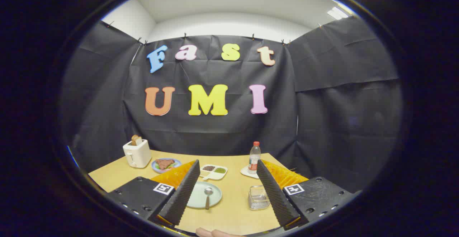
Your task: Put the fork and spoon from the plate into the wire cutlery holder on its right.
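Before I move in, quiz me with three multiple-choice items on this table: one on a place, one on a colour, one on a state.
1. Where does the wire cutlery holder stand relative to the plate?
A. To its right, beside the right finger
B. Behind it, by the toaster
C. On top of it

2. What colour is the bottle cap?
A. Blue
B. Red
C. Green

3. What state are the gripper fingers in?
A. Shut on the spoon
B. Shut on the bottle
C. Open, holding nothing

Answers:
1. A: the holder sits on the table right of the plate, partly behind the right finger.
2. B: the cap on the clear bottle beyond the fingers is red.
3. C: the fingers stand wide apart, with the spoon lying on the plate between them, untouched.
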`<state>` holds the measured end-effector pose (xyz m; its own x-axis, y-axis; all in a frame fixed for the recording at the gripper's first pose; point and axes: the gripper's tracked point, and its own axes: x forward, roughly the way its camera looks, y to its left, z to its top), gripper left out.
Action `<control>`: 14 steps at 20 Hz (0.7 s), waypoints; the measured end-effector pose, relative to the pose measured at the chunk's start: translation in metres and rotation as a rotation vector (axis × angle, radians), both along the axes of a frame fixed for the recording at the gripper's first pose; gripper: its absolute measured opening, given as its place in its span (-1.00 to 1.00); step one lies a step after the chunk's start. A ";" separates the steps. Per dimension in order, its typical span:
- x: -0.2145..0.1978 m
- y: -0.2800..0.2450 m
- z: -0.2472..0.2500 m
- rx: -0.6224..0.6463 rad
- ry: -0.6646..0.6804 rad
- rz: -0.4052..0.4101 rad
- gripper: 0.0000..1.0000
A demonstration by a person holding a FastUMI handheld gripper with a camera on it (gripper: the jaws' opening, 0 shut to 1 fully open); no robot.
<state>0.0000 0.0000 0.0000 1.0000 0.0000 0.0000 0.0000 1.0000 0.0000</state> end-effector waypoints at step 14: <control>0.012 -0.004 -0.013 -0.015 0.020 -0.015 0.91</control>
<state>0.0119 -0.0035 -0.0134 0.9997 -0.0152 -0.0201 0.0149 0.9998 -0.0154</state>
